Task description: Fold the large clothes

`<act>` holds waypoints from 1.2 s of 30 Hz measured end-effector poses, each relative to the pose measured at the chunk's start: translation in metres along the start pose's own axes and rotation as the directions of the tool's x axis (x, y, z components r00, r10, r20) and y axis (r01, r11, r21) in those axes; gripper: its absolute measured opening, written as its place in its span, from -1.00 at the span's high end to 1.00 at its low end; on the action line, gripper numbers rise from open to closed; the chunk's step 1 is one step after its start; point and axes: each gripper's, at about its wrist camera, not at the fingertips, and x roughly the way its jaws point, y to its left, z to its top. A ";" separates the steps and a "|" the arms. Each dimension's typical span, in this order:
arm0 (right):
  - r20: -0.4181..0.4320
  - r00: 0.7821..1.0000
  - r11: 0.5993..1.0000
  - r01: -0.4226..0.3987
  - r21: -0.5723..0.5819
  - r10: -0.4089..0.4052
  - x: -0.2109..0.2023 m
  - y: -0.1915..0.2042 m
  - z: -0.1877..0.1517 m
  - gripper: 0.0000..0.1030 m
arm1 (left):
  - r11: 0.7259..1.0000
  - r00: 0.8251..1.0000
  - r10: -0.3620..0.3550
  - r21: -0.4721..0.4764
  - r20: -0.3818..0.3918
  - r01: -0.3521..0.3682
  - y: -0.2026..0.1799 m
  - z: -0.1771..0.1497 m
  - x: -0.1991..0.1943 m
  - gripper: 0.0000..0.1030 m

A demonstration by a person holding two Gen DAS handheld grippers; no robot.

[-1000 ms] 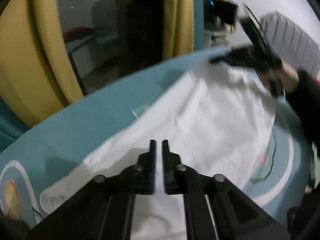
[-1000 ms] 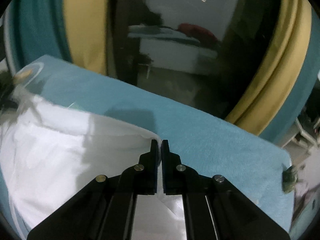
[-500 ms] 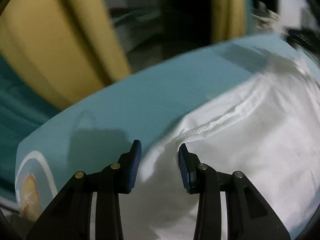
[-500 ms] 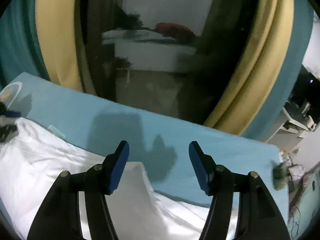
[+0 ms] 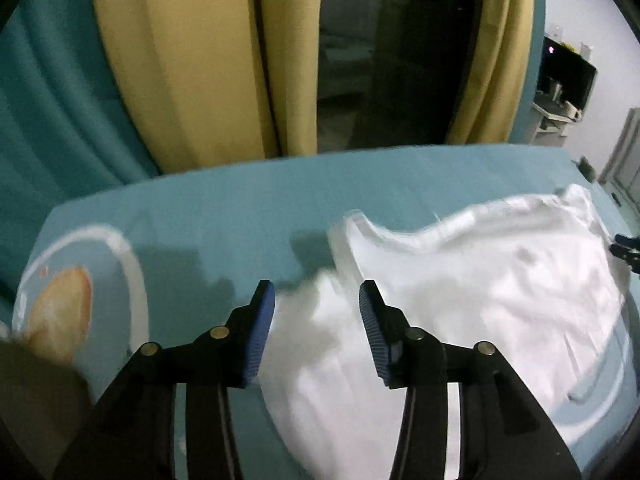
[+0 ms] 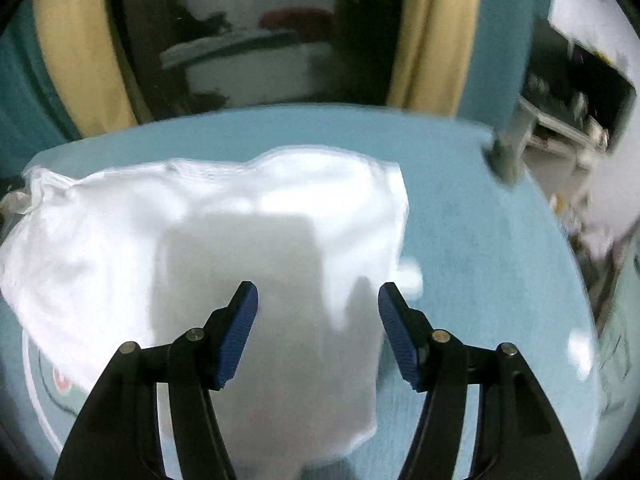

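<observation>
A large white garment [image 5: 460, 292] lies folded on a teal bed sheet [image 5: 240, 208]. In the left wrist view my left gripper [image 5: 317, 300] is open and empty, above the garment's left edge. In the right wrist view the garment [image 6: 224, 232] spreads left of centre, its right edge near the middle. My right gripper [image 6: 318, 304] is open and empty, above the garment's near right part. Its shadow falls on the cloth. A tip of the right gripper shows at the far right of the left wrist view [image 5: 626, 246].
The sheet has a white ring print with an orange shape [image 5: 60, 312] at the left. Yellow curtains [image 5: 188, 60] and a dark glass door [image 5: 380, 52] stand behind the bed. A desk with clutter [image 6: 560, 112] is at the right.
Both grippers were shut on the garment a second ago; both have opened, let it go and pulled back. The garment now lies on the sheet.
</observation>
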 end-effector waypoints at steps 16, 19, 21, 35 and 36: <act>0.052 0.991 0.992 -0.126 -0.001 0.126 -0.027 0.007 -0.058 0.83 | 0.997 1.000 -0.002 -0.071 -0.018 0.000 -0.031 -0.108 -0.015 0.71; 0.062 0.990 0.992 -0.129 0.001 0.129 -0.039 0.007 -0.068 0.84 | 0.999 1.000 -0.019 -0.042 -0.010 0.019 -0.038 -0.110 -0.026 0.86; 0.078 0.989 0.992 -0.125 0.003 0.124 -0.052 0.006 -0.074 0.84 | 0.998 0.999 -0.028 -0.055 0.016 0.028 -0.036 -0.110 -0.038 0.87; 0.113 0.989 0.995 -0.095 -0.011 0.096 -0.124 -0.009 -0.118 0.85 | 0.988 0.994 -0.094 -0.114 0.065 0.100 -0.035 -0.154 -0.122 0.87; 0.109 0.990 0.996 -0.093 -0.009 0.093 -0.127 -0.009 -0.124 0.85 | 0.988 0.994 -0.096 -0.115 0.060 0.103 -0.037 -0.159 -0.125 0.87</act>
